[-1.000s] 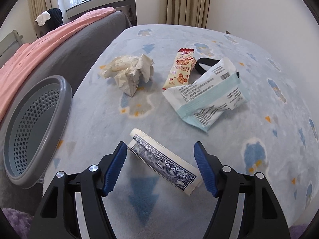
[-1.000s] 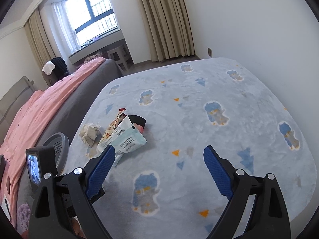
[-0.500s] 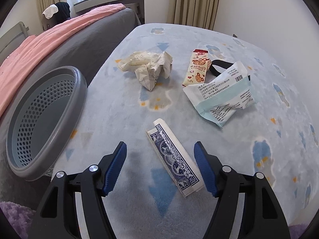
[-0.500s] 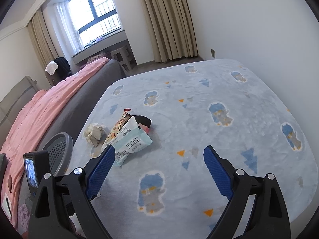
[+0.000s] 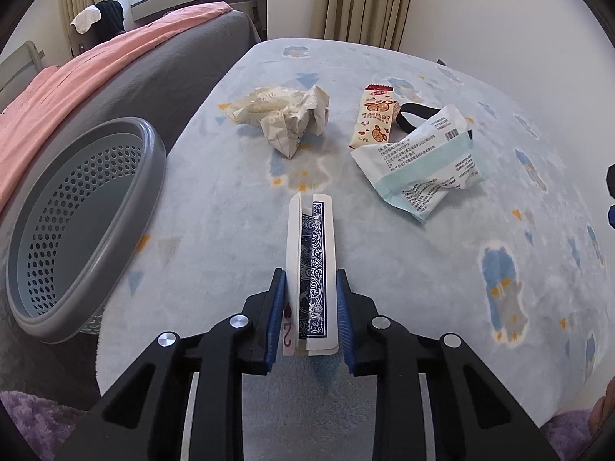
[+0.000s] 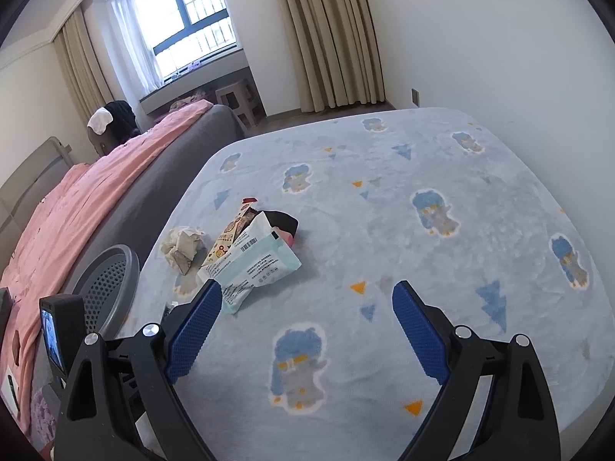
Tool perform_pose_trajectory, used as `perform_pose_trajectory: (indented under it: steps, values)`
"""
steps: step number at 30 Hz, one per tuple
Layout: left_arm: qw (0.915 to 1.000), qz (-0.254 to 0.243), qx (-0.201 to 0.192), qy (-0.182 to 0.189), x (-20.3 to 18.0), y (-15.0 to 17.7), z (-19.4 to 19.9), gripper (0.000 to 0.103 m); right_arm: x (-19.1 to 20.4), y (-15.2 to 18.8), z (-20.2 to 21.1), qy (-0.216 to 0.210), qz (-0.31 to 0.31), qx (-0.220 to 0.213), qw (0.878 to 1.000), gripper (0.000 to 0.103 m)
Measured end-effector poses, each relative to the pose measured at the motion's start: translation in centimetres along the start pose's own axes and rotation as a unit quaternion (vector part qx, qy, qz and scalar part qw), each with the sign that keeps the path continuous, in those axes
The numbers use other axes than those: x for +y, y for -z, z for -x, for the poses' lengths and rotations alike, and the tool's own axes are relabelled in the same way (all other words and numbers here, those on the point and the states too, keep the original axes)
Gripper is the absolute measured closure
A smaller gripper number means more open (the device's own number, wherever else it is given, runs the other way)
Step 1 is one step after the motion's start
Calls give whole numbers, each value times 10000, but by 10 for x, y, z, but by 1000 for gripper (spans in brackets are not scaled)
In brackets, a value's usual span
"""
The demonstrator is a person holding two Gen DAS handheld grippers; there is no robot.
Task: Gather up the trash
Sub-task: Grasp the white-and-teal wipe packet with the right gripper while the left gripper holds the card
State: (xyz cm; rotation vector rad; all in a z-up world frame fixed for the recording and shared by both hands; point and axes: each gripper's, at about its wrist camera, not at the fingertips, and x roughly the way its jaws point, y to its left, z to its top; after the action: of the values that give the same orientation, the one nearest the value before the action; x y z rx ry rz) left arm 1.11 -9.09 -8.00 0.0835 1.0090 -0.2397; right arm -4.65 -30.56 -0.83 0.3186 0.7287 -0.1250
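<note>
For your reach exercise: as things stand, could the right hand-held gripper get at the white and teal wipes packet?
Probably yes. The right hand-held gripper is open and holds nothing, and the wipes packet lies just beyond its left finger, on top of the blanket, with nothing between them.

One card box (image 5: 312, 269), one crumpled paper (image 5: 284, 115), two wrappers (image 5: 376, 117) (image 5: 419, 161), one basket (image 5: 84, 223).

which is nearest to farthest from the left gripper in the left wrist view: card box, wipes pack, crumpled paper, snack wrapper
1. card box, clamped in the left gripper
2. wipes pack, ahead right
3. crumpled paper, ahead left, and snack wrapper, ahead right: too close to call
</note>
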Motion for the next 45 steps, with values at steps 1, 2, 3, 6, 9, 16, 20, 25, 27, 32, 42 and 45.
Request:
perform_pose_trajectory:
  steps: [1,2,3,6,9,16,20,25,27,32,42,45]
  values:
    - [10000,-12,-52,-4,2,-1,5,78,3,1,-2,12,19,17,10000,14]
    - [9999,-29,-113,-17,5,-3,10,78,5,2,-4,24,33,47,10000,14]
    - [9998,-49,-176,-21,8,-5,15,78,8,3,-6,36,31,87,10000,14]
    - [9993,-95,-366,-61,21,-14,29,78,15,5,-14,22,-41,220,9997,14]
    - [9985,-171,-487,-183,36,-22,37,78,26,6,-22,66,-120,271,9995,14]
    - [9957,-272,-751,-476,69,-35,44,78,60,7,-55,163,-427,351,9983,14]
    - [9954,-227,-798,-473,80,-33,40,78,75,5,-78,325,-552,430,9970,14]
    - [9965,-132,-710,-429,93,-28,33,78,74,0,-98,571,-996,422,9925,14]
    - [9966,-112,-707,-401,97,-27,33,78,73,-2,-107,696,-1163,434,9898,12]
    - [9965,-36,-774,-319,104,-28,37,78,67,-6,-120,1050,-1540,412,9816,8]
    - [9969,26,-738,-282,109,-28,39,78,69,0,-143,1046,-1465,675,9813,9]
    - [9968,15,-739,-298,109,-27,39,78,70,1,-146,926,-1366,730,9836,22]
